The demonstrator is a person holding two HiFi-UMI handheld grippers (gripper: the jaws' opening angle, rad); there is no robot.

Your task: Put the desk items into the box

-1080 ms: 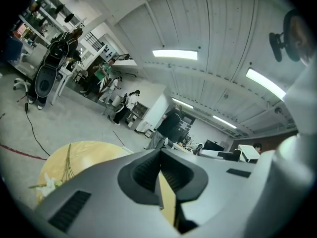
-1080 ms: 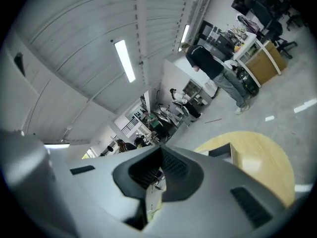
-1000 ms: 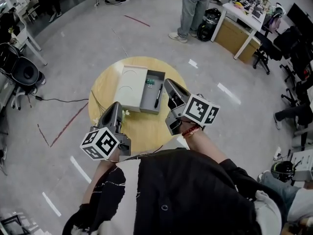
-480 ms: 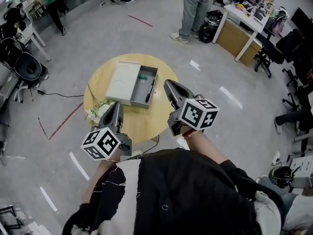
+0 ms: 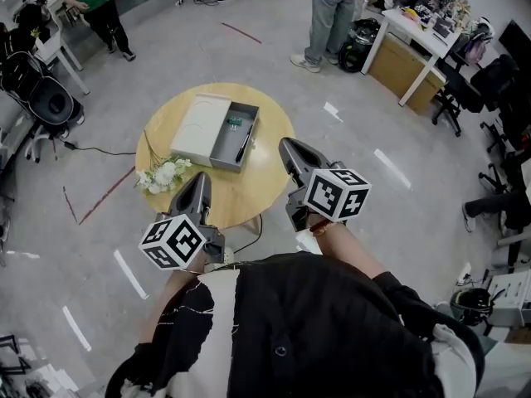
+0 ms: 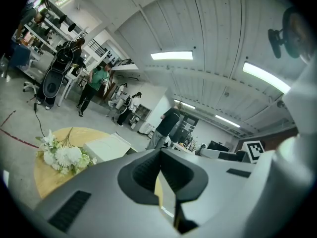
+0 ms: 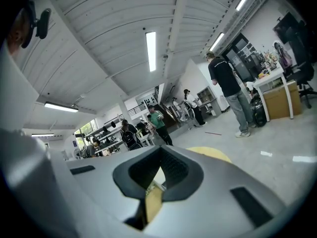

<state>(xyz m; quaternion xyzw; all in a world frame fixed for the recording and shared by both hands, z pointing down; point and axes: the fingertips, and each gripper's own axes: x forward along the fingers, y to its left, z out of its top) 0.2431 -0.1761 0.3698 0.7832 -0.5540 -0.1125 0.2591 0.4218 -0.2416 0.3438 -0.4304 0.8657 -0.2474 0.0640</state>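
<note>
"Where's the box (image 5: 235, 135)?"

"One grey box, toward 12 o'clock on the round surface (image 5: 270, 160). Its white lid (image 5: 199, 128) lies open at its 9 o'clock. Inside are one pen (image 5: 243, 143) and a green clip (image 5: 235, 123)."

"Edges?"

"One bunch of white flowers (image 5: 163, 175) at the 8 o'clock rim. There is bare wood from 3 to 6 o'clock."

"Grippers?"

"Two, both clenched and empty: the left gripper (image 5: 199, 179) near 6 o'clock, the right gripper (image 5: 284, 143) at the 3 o'clock rim."
</note>
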